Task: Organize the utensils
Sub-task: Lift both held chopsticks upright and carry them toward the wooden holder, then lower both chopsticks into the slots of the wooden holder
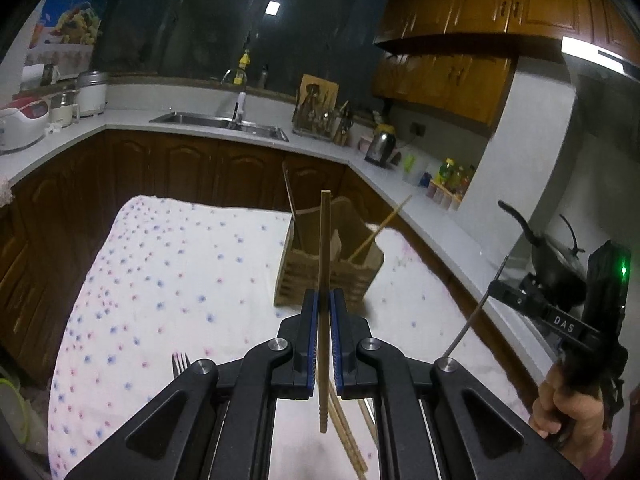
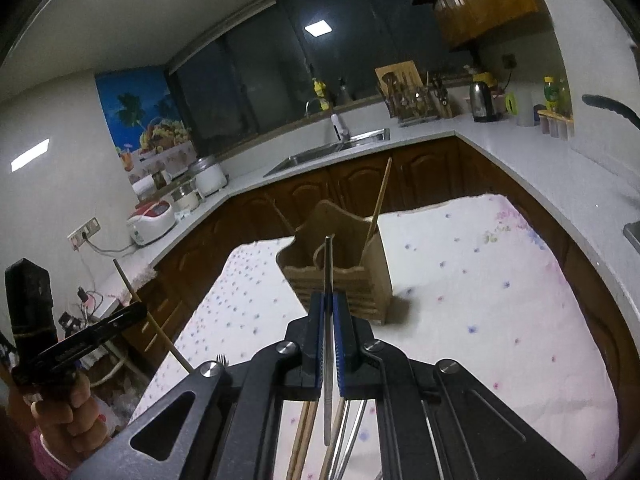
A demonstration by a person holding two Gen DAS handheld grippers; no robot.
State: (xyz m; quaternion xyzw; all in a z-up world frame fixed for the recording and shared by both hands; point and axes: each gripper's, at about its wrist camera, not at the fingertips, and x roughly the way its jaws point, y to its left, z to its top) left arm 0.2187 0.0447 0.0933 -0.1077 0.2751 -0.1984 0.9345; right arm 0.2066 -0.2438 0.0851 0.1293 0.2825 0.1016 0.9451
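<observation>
Wooden chopstick is clamped upright in the left gripper; the wooden utensil holder stands at 12 o'clock. The right gripper pinches a metal chopstick. Risk: either stick may pivot between the pads and miss the holder's slot.

Beneath the left hand-held gripper, the loose wooden chopsticks run off the picture's lower edge, and only the tines of a fork show past its left arm. Under the right hand-held gripper, metal utensils are mostly covered by its body. What stands inside the wooden holder ahead is hidden by its walls.
</observation>
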